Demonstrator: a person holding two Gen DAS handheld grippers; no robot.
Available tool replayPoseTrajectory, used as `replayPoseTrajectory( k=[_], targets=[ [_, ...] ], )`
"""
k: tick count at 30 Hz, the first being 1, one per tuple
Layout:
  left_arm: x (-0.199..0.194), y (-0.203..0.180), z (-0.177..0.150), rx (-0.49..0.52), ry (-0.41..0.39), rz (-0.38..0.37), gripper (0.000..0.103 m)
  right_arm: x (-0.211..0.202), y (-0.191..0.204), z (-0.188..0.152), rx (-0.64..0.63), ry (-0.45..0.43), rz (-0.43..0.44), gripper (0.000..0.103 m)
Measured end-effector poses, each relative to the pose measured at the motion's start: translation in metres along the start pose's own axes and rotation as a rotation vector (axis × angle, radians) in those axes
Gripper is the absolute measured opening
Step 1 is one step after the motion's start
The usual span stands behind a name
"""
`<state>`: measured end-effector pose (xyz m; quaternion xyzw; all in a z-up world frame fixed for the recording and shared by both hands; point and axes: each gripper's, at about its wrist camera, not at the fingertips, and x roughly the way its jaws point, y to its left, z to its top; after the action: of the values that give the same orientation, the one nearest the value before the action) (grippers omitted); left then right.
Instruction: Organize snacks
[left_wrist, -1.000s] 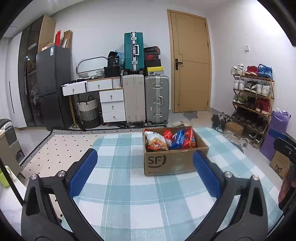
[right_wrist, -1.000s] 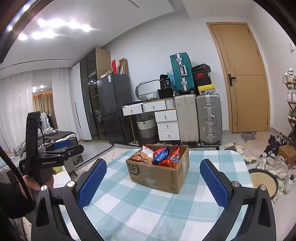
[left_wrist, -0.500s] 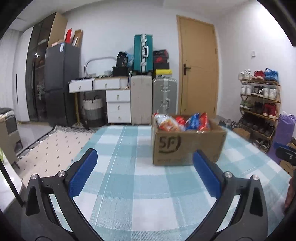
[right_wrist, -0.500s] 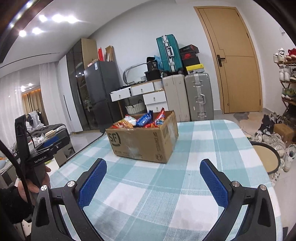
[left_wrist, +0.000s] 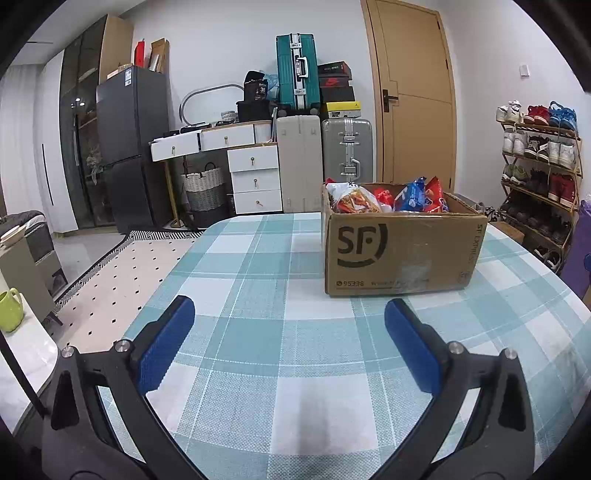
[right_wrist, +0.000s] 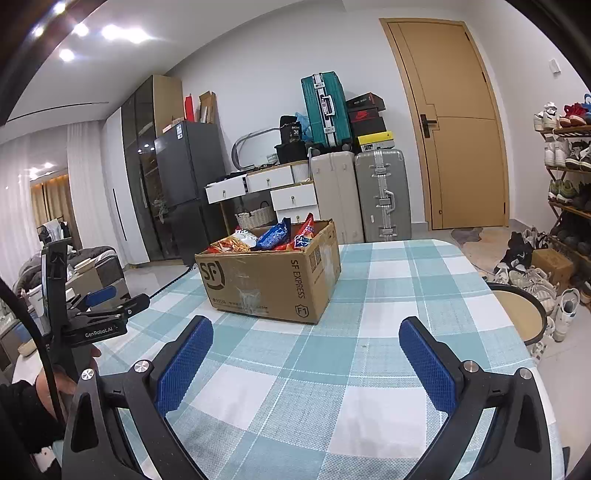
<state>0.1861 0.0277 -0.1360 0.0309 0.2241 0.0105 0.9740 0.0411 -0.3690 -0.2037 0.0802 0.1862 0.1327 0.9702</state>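
Both tools hover low over the checked tablecloth (left_wrist: 258, 295), the left gripper (left_wrist: 290, 341) spread wide with nothing between its blue pads, the right gripper (right_wrist: 306, 356) gaping and empty too. The cardboard box (left_wrist: 399, 251) sits at one o'clock from the left gripper and eleven o'clock from the right, snack bags (left_wrist: 388, 195) poking above its rim, bare cloth between it and both tools. Suitcases (left_wrist: 325, 162), a shoe rack (left_wrist: 539, 177) at three o'clock and a green mug (left_wrist: 9, 310) at nine o'clock stand well apart.
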Motion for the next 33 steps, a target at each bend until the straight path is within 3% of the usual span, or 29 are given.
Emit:
replayPoseTrajectory(
  k=[33],
  targets=[
    [-0.012,0.004,0.002,-0.014,0.005,-0.025,0.103,-0.005,-0.001,-0.005,0.004,-0.009,-0.005,0.103]
  ],
)
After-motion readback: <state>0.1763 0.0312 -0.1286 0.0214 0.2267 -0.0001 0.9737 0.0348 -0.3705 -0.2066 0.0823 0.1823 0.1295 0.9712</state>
